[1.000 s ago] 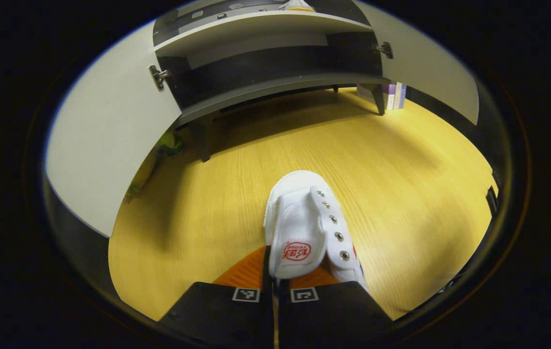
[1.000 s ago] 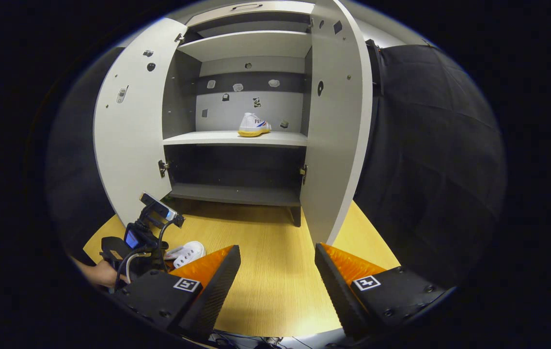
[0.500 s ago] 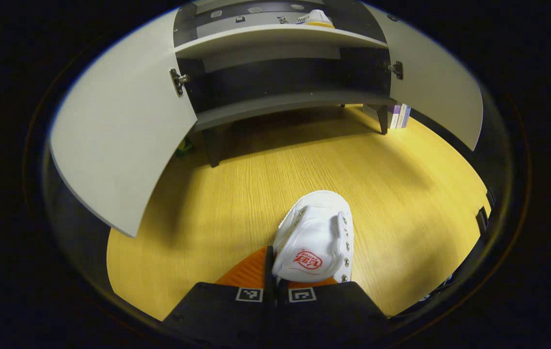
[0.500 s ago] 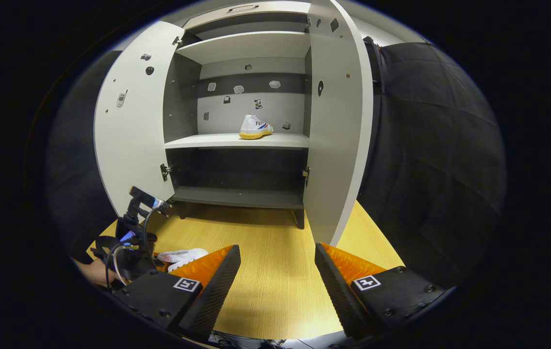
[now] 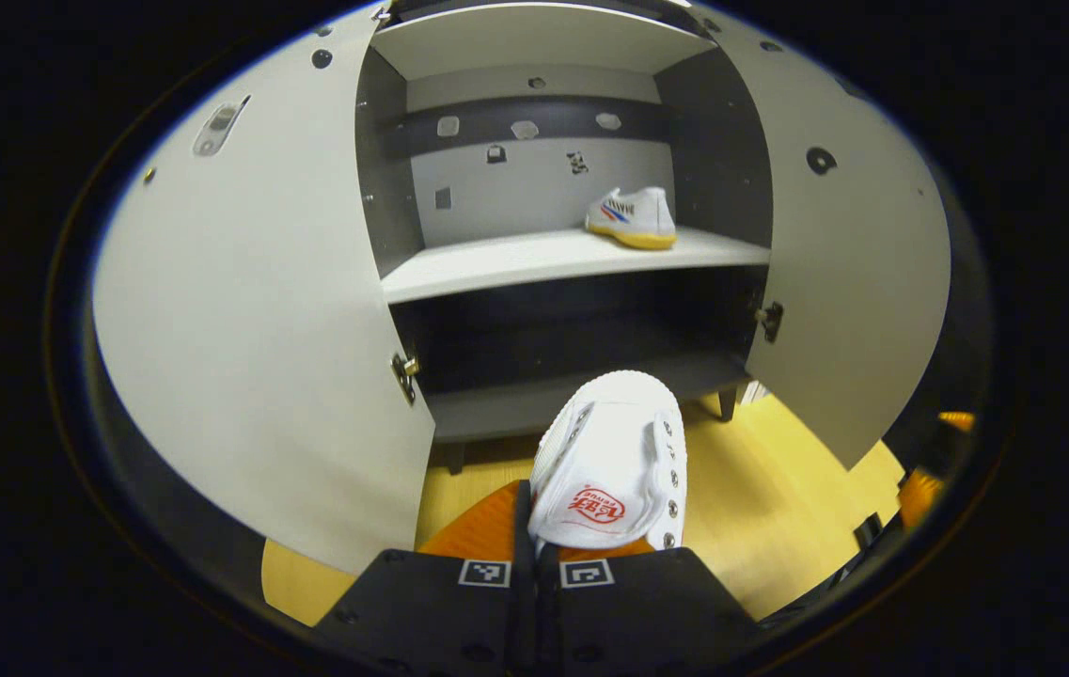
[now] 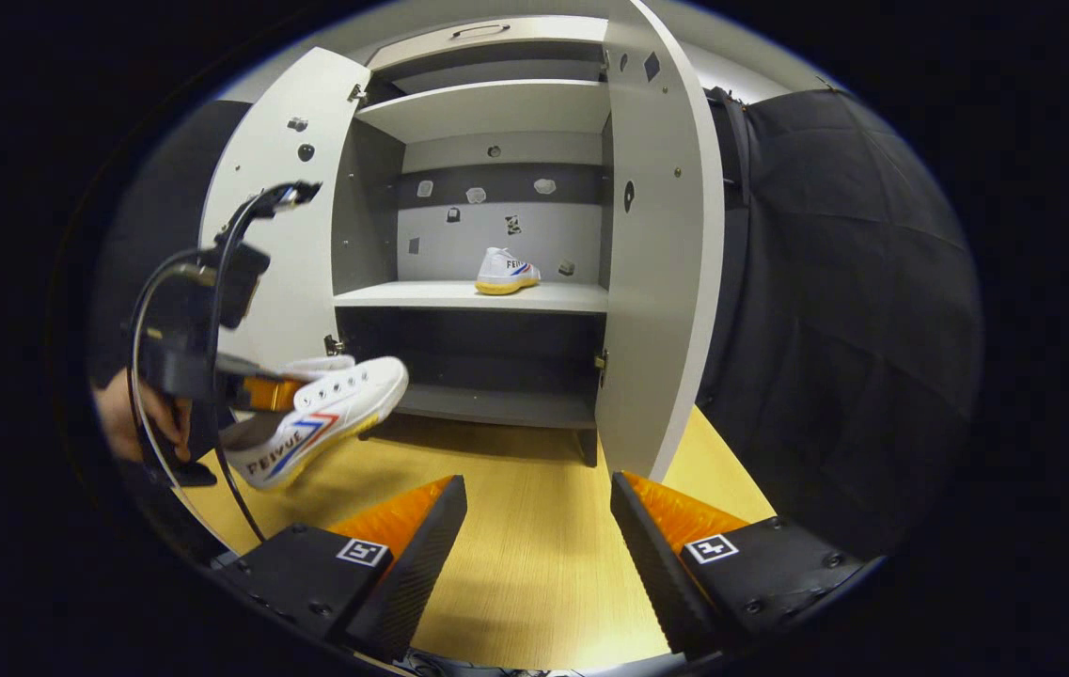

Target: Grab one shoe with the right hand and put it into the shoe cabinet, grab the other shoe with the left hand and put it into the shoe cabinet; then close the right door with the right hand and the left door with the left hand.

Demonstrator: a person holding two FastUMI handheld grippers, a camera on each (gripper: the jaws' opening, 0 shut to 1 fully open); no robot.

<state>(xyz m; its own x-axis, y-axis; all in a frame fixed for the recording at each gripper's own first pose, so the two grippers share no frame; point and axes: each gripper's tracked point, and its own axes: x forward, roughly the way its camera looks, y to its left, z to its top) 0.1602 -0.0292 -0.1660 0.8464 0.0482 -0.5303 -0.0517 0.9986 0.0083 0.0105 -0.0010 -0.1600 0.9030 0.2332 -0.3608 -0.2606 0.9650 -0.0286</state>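
My left gripper is shut on the tongue of a white canvas shoe, which hangs in the air in front of the open shoe cabinet. In the right gripper view that same shoe hangs off the floor at the left, held by the left gripper with a hand behind it. The other white shoe rests on the pale middle shelf at its right side. Low over the floor my right gripper stands open with nothing in it. Both cabinet doors are wide open.
The floor is yellow wood. A dark lower shelf lies under the pale one. Black cloth hangs right of the cabinet. The right door's edge stands just ahead of my right gripper.
The left gripper has lifted the shoe off the floor and tilted up to face the cabinet shelves. The right gripper has stayed nearly still and open.
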